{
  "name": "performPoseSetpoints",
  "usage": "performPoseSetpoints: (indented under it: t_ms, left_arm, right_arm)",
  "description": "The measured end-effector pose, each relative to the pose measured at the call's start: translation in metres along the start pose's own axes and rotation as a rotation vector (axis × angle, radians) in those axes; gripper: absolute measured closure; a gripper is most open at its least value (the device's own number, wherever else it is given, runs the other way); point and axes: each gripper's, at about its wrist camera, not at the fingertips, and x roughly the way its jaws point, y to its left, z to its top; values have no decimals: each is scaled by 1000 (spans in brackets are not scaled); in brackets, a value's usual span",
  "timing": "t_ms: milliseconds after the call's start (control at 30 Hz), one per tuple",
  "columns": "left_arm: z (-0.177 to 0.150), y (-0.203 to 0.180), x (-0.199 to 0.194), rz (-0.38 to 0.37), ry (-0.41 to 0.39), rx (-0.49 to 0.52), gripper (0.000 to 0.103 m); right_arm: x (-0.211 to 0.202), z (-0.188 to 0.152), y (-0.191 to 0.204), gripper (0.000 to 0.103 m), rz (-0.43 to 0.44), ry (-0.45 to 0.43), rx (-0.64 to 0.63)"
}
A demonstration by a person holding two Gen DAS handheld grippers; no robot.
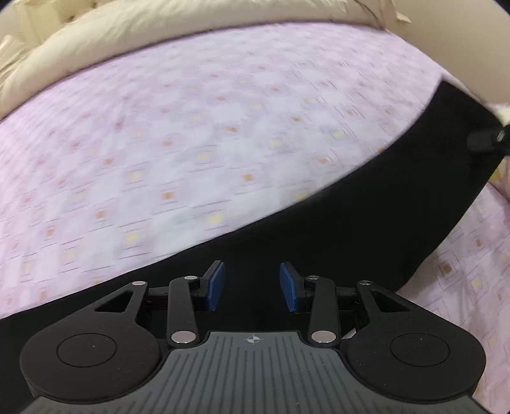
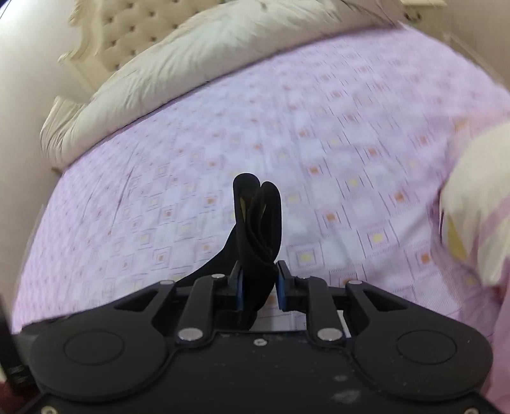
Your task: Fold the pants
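Pink bedsheet [image 1: 191, 133], left hand-held gripper [image 1: 251, 286] wide over black pants [image 1: 366, 207], right hand-held gripper [image 2: 259, 286] pinching them.

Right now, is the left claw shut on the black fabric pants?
No, the left claw stands open, its blue pads apart with the black fabric pants lying beneath, not pinched.

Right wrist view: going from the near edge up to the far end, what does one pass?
Blue-padded fingers pinching the black pants → pink patterned sheet → cream duvet → tufted headboard.
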Motion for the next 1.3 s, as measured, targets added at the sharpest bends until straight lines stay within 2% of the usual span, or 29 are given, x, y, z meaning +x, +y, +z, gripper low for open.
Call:
performPoseSetpoints:
  t_ms: [100,133,200,233,267,333,367,400,433,467,633,767,867,1000,1033,1133,1233,1300]
  left_arm:
    - [-4,-16,28,-10,72,77,64]
    - [-6,-19,26,-4,35,105,64]
    - [-4,-17,23,-16,49,125,65]
    - [-3,-10,18,-23,53,96,66]
    - [-4,1,10,-18,39,47,66]
    - [-11,30,-7,-2,4,-58,66]
    - [-19,47,-17,10,-7,-106,65]
    - [-26,60,-26,25,-15,-140,65]
    - [-36,76,-36,43,-21,-176,65]
    - [-45,91,-43,60,-22,-210,65]
    - [-98,156,-80,152,-14,-334,65]
    - [-134,195,-99,205,10,-398,65]
    - [-154,218,-107,231,32,-432,66]
    - [-164,233,-115,227,36,-451,66]
    - [-162,235,-117,226,28,-446,66]
    - [-155,235,-120,209,-8,-444,66]
    - [-143,228,-125,185,-45,-428,66]
    - [-137,218,-125,161,-63,-402,66]
  right_arm:
    - [-10,4,21,82,-13,-4,-45]
    - [-12,4,30,82,-16,-3,-63]
    - [-19,4,53,82,-11,-11,-102]
    - [-25,1,79,82,-3,-16,-142]
    - [-25,1,79,82,-3,-16,-142]
    - [-30,-5,109,82,18,-23,-189]
    - [-31,-8,127,82,31,-24,-214]
    - [-29,-20,163,82,60,-20,-265]
    - [-29,-20,163,82,60,-20,-265]
    - [-26,-29,183,82,78,-16,-296]
    - [11,-82,262,82,165,49,-360]
    - [53,-127,308,82,177,117,-402]
    - [86,-154,330,80,148,161,-441]
    - [118,-172,341,59,106,226,-496]
    - [119,-174,341,58,121,245,-506]
    - [103,-169,340,57,190,237,-516]
    - [64,-157,330,54,266,164,-541]
    - [56,-156,326,53,269,145,-541]
